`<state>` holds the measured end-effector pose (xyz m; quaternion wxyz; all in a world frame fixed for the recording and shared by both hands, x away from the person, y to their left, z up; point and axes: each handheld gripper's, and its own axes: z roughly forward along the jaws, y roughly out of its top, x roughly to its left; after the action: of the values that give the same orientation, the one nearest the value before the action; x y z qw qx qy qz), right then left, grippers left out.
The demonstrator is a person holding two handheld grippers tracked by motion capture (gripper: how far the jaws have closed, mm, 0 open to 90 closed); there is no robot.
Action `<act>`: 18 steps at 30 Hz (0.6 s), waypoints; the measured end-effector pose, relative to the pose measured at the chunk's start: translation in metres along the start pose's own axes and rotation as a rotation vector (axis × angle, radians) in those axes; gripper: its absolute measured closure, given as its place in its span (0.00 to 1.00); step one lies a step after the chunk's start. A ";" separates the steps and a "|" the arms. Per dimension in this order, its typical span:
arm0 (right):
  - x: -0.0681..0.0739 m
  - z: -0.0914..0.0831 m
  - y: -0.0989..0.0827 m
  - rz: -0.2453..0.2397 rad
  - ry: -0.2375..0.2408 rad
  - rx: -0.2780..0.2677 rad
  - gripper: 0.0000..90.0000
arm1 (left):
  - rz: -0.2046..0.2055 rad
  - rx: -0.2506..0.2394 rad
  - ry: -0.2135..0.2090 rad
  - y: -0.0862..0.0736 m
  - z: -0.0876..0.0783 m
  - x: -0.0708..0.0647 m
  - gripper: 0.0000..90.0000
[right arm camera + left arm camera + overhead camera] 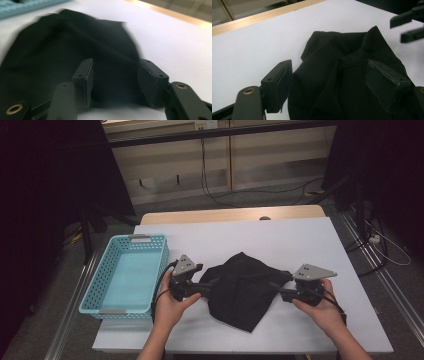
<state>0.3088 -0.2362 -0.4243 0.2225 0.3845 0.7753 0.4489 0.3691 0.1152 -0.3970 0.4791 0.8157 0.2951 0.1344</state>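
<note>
A crumpled black cloth (240, 287) lies on the white table (280, 240) between my two grippers. My left gripper (210, 287) reaches it from the left. In the left gripper view its jaws (329, 82) stand wide apart, with the cloth (337, 50) lying between them, unpinched. My right gripper (277, 290) comes in from the right at the cloth's edge. In the right gripper view its jaws (115, 80) are parted over the cloth (62, 45), with nothing clamped. That view is blurred. The right gripper's tips (409, 25) also show far off in the left gripper view.
A light blue perforated basket (95, 280) stands at the table's left edge, close to my left hand; its corner (20, 7) shows in the right gripper view. White tabletop lies beyond and to the right of the cloth. A wooden strip (230, 214) borders the far edge.
</note>
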 end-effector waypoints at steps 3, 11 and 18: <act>0.020 0.006 0.003 -0.030 0.088 0.002 0.53 | 0.010 0.006 0.000 -0.001 0.001 0.001 0.25; 0.077 0.027 0.004 -0.152 0.298 0.086 0.66 | 0.004 0.004 0.003 -0.002 -0.001 0.003 0.24; 0.096 0.046 -0.011 -0.221 0.350 0.194 0.45 | -0.006 0.004 0.003 -0.004 -0.002 0.003 0.24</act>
<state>0.2786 -0.1390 -0.4569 0.0945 0.2329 0.8791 0.4051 0.3697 0.1198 -0.3997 0.4774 0.8156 0.2983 0.1336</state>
